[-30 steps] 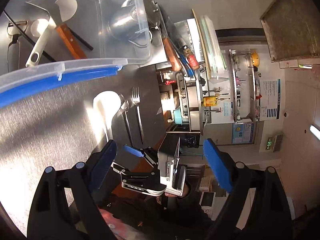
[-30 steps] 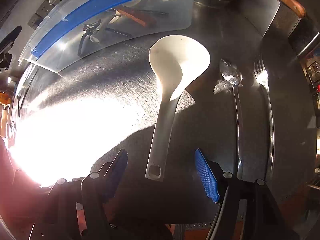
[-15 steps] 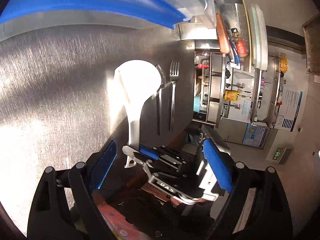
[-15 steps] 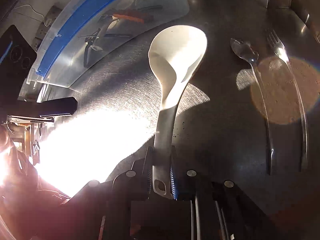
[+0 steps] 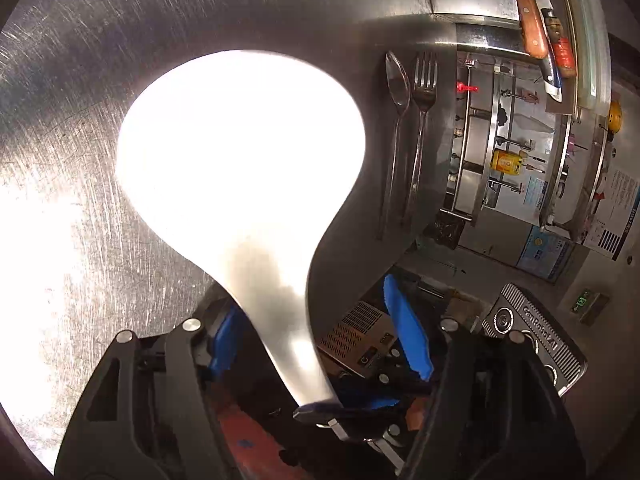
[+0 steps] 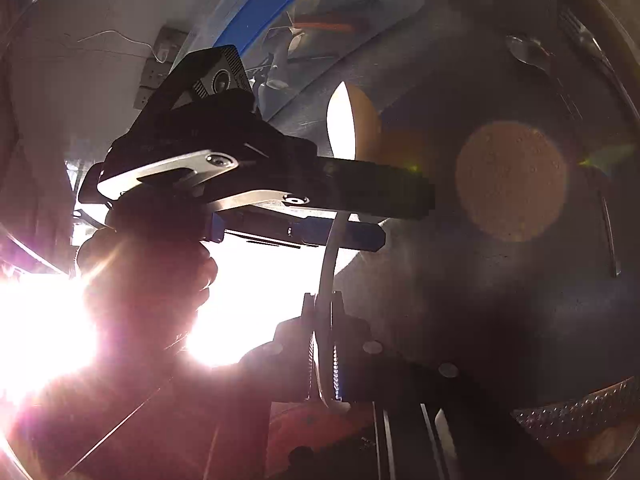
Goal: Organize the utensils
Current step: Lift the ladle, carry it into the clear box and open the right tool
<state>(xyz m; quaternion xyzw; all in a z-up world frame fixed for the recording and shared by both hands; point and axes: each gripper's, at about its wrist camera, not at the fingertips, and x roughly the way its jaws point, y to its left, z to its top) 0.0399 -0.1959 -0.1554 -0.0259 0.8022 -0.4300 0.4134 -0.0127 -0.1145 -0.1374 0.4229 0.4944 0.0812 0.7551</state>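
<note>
**A:** Where is the white ladle point(image 5: 240, 168)?

**B:** Lifted off the steel counter point(image 5: 80, 60), handle pinched at its far end by the right gripper point(image 6: 322, 344). Those jaws are nearly together and closing, the pads pressing the thin handle from both sides. In the right wrist view the handle rises straight from between them, then passes behind the left gripper point(image 5: 316, 344), which hides most of it; only a bright edge of the bowl shows above.

**A:** And the left one?

**B:** About half open and closing. The ladle's neck stands between its blue fingers point(image 5: 404, 332); the nearer pad is partly hidden behind the handle, so I cannot tell whether it touches. The other pad stands clear of it.

**A:** Can you read the bowl?

**B:** No. In the left wrist view it is blown out to plain white just ahead of the jaws, with no inner detail.

**A:** Anything else left out?

**B:** A spoon point(image 5: 396, 120) and a fork point(image 5: 422, 120) lie side by side on the counter, beyond the jaws and to their right. In the right wrist view they are dim, blurred shapes behind lens flare. The clear bin with the blue rim point(image 6: 272, 4) sits far ahead, its contents smeared. A hand point(image 6: 148, 272) holds the left gripper, backlit and dark.
</note>
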